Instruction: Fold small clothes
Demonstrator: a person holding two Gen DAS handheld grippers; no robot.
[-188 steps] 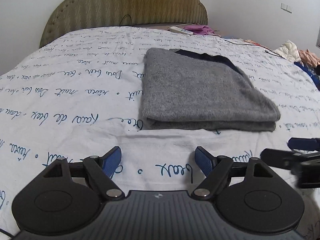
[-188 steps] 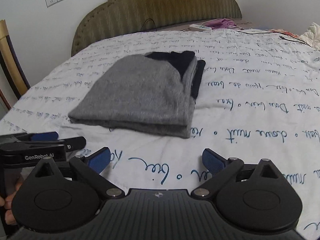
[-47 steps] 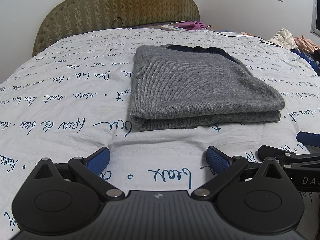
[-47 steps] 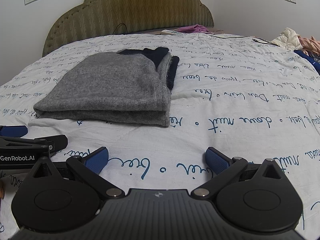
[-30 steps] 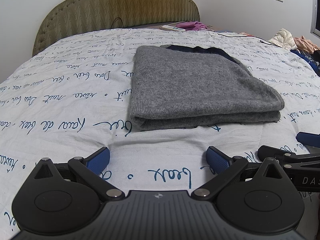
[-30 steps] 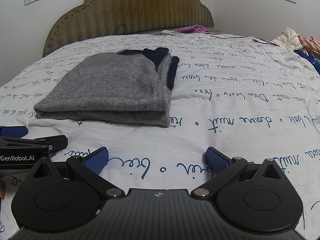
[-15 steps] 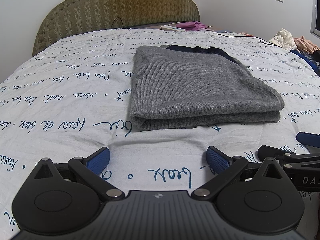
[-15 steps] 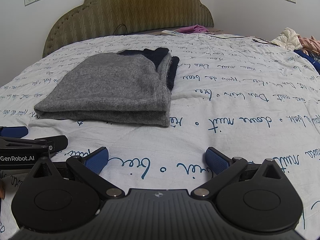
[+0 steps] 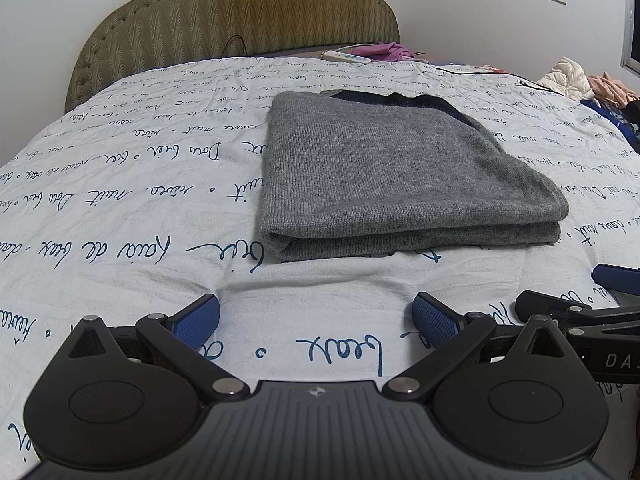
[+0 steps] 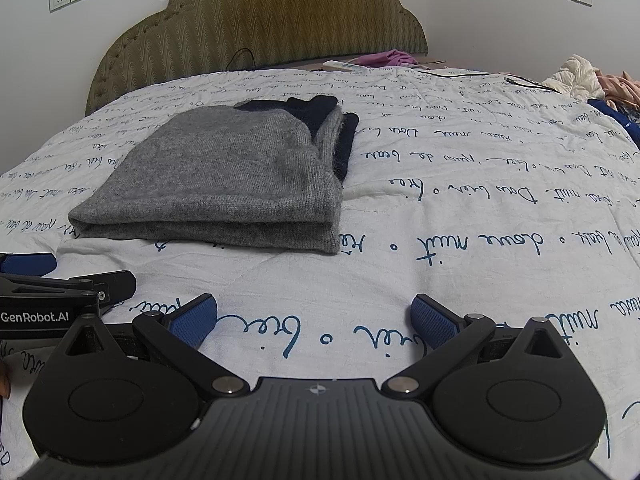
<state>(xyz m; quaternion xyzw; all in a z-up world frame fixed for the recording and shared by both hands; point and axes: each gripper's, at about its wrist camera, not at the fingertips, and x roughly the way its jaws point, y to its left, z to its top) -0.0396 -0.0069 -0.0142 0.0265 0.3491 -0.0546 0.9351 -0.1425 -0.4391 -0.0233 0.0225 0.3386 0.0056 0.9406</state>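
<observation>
Side by side, the left gripper (image 9: 316, 318) and right gripper (image 10: 314, 318) sit low over the script-printed bedsheet (image 9: 120, 208), fingers spread wide and empty, short of the folded grey sweater (image 9: 384, 172) lying ahead.

Folded grey sweater (image 10: 224, 184) lies beyond the wide-spread right gripper (image 10: 316, 320).

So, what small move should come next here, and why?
Probably none on the grey sweater: it already lies folded flat on the bed sheet, and the left gripper and right gripper are open, short of it. Lift both away.
</observation>
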